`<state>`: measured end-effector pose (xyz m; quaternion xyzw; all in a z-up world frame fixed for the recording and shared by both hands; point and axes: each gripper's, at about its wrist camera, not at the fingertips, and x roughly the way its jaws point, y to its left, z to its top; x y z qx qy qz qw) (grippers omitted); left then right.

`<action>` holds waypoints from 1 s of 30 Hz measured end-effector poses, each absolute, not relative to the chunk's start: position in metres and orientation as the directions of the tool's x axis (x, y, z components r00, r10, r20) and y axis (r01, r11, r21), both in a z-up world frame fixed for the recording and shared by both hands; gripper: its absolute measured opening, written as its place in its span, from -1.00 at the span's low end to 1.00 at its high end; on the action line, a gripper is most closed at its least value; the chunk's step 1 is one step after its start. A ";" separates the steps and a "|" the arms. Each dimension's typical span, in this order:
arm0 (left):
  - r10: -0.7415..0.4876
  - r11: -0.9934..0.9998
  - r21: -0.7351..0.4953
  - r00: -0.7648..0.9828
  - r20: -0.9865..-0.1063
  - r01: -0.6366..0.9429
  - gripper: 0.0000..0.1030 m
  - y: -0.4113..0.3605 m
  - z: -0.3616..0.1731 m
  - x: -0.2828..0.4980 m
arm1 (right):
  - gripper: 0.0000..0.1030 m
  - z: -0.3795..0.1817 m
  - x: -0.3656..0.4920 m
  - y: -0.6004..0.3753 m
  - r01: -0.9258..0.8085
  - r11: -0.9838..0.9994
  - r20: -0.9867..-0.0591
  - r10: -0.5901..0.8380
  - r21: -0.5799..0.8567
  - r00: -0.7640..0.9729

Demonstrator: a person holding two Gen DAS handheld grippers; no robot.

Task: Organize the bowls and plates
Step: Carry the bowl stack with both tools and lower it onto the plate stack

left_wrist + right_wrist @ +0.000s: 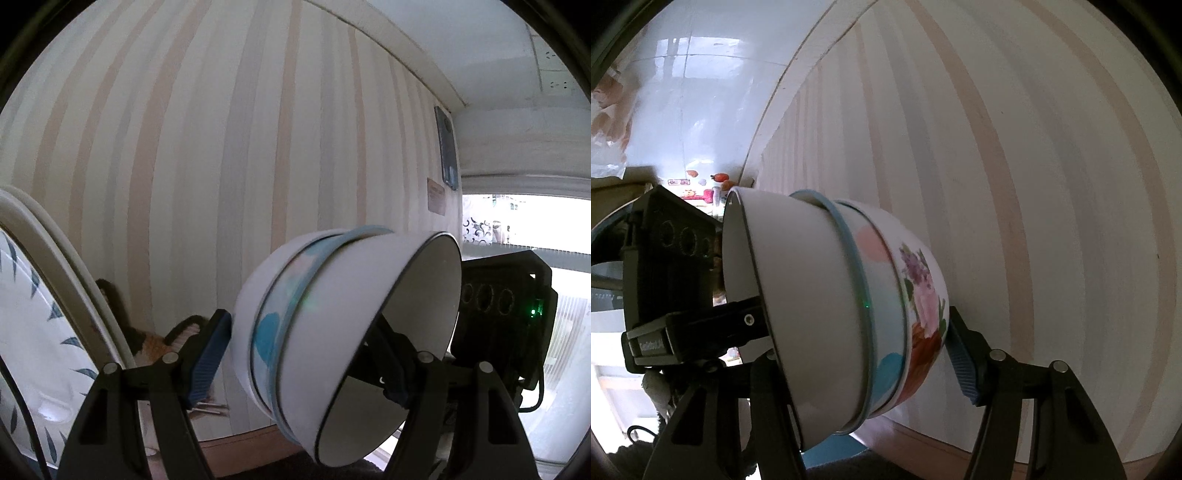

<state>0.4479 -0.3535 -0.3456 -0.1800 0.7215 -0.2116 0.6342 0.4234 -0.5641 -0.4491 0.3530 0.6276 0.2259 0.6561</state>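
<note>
Striped wallpaper behind, window glare at one side. Nearest, left tool and right tool each clamped across nested bowls, stack tipped on its side, held aloft between both, long axis crosswise, rims toward the left-view's right. Either hand equally near. Beside, leaf-patterned plates standing on edge. Carrying surface hidden; brown strip low against wall.

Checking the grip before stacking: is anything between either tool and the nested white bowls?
Nothing visible. The stack of three nested white bowls sits directly between the fingers of the left tool and the right tool, tilted on its side.
</note>
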 end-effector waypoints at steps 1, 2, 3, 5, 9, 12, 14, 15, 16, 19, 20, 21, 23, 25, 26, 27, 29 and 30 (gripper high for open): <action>-0.528 0.846 -0.533 -0.123 -0.841 0.014 0.38 -0.353 -0.343 0.449 | 0.24 -0.447 0.424 -0.564 0.137 0.653 -0.667 0.737 0.745 0.113; -0.529 0.846 -0.534 -0.118 -0.841 0.014 0.38 -0.353 -0.342 0.450 | 0.24 -0.443 0.427 -0.561 0.118 0.663 -0.673 0.730 0.739 0.119; -0.532 0.844 -0.537 -0.114 -0.839 0.011 0.38 -0.349 -0.340 0.451 | 0.24 -0.440 0.429 -0.561 0.108 0.669 -0.677 0.726 0.736 0.120; -0.541 0.839 -0.544 -0.104 -0.834 0.001 0.38 -0.346 -0.338 0.454 | 0.24 -0.435 0.434 -0.559 0.084 0.681 -0.685 0.717 0.728 0.127; -0.548 0.835 -0.550 -0.085 -0.832 -0.013 0.38 -0.337 -0.329 0.457 | 0.24 -0.427 0.442 -0.555 0.061 0.683 -0.684 0.718 0.728 0.127; -0.551 0.834 -0.551 -0.064 -0.832 -0.028 0.38 -0.327 -0.319 0.458 | 0.24 -0.420 0.445 -0.557 0.057 0.672 -0.674 0.730 0.738 0.118; -0.552 0.834 -0.551 -0.051 -0.832 -0.036 0.38 -0.321 -0.314 0.459 | 0.24 -0.416 0.447 -0.555 0.047 0.668 -0.668 0.735 0.743 0.115; -0.554 0.833 -0.552 -0.042 -0.832 -0.046 0.38 -0.316 -0.309 0.459 | 0.24 -0.412 0.449 -0.552 0.039 0.667 -0.667 0.737 0.744 0.109; -0.554 0.832 -0.552 -0.033 -0.832 -0.052 0.38 -0.312 -0.306 0.458 | 0.24 -0.410 0.451 -0.550 0.035 0.666 -0.665 0.739 0.745 0.104; -0.556 0.830 -0.555 -0.004 -0.831 -0.062 0.38 -0.300 -0.297 0.456 | 0.24 -0.398 0.456 -0.539 0.002 0.666 -0.663 0.743 0.746 0.093; -0.558 0.827 -0.557 0.009 -0.830 -0.073 0.38 -0.292 -0.293 0.455 | 0.24 -0.395 0.456 -0.537 -0.008 0.666 -0.663 0.744 0.746 0.087; -0.559 0.826 -0.558 0.014 -0.829 -0.080 0.38 -0.287 -0.291 0.455 | 0.24 -0.392 0.457 -0.533 -0.014 0.665 -0.662 0.745 0.747 0.083; -0.566 0.819 -0.565 0.024 -0.824 -0.096 0.38 -0.275 -0.288 0.453 | 0.24 -0.386 0.459 -0.524 -0.030 0.667 -0.664 0.744 0.745 0.074; -0.568 0.817 -0.568 0.034 -0.823 -0.102 0.38 -0.262 -0.284 0.451 | 0.24 -0.380 0.460 -0.513 -0.043 0.669 -0.666 0.743 0.742 0.066; -0.569 0.816 -0.569 0.038 -0.822 -0.103 0.38 -0.256 -0.283 0.450 | 0.24 -0.379 0.458 -0.513 -0.046 0.667 -0.664 0.745 0.743 0.063; -0.568 0.815 -0.569 0.040 -0.822 -0.106 0.38 -0.253 -0.283 0.449 | 0.24 -0.378 0.457 -0.508 -0.050 0.665 -0.662 0.747 0.745 0.059; -0.566 0.817 -0.566 0.039 -0.824 -0.111 0.38 -0.241 -0.283 0.447 | 0.24 -0.376 0.453 -0.499 -0.054 0.662 -0.660 0.749 0.747 0.051; -0.563 0.818 -0.564 0.039 -0.825 -0.112 0.38 -0.233 -0.283 0.446 | 0.24 -0.376 0.453 -0.493 -0.057 0.662 -0.661 0.749 0.747 0.047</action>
